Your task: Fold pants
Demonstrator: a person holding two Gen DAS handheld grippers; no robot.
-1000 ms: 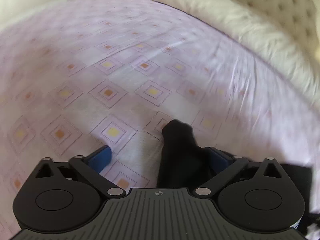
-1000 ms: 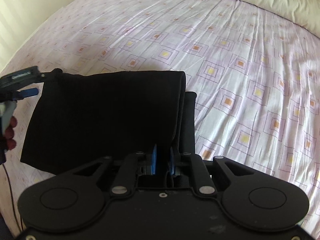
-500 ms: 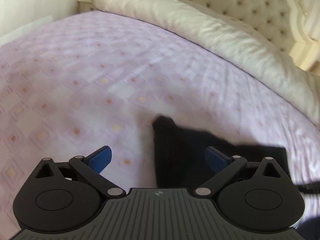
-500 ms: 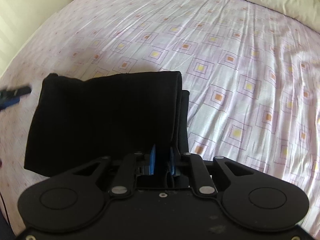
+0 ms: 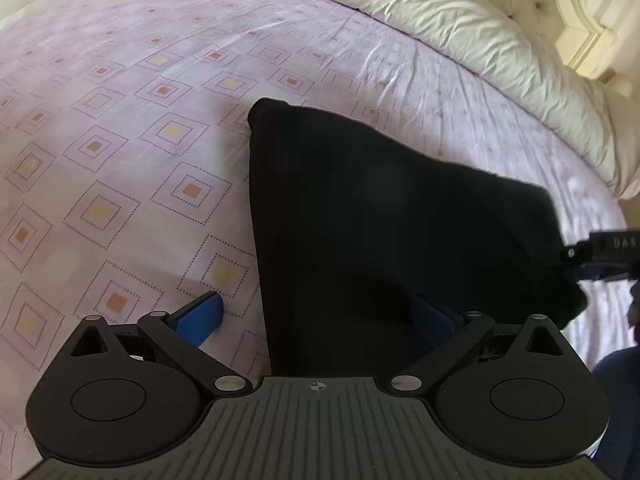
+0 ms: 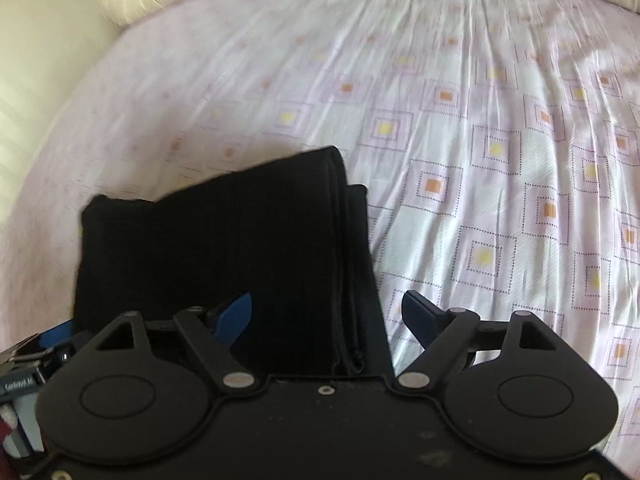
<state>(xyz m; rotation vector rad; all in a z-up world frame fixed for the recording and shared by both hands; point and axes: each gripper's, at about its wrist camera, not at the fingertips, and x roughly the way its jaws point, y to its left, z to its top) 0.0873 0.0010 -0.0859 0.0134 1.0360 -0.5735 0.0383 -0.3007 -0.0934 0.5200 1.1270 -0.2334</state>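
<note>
Bedsheet (image 5: 120,128): pants (image 5: 380,220) between spread fingers (image 5: 202,316).

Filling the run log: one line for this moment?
pants: folded, flat on bed sheet | left gripper: open | right gripper: open | holding: nothing

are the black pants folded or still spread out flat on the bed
Folded. The black pants lie as a compact rectangle on the bed sheet, with stacked layer edges showing along the right side.

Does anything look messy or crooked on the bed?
Only a little. The black pants lie folded on the purple sheet, but at the right edge a lower layer sticks out past the top one, so the edges don't line up. Nothing looks spilled or torn.
</note>
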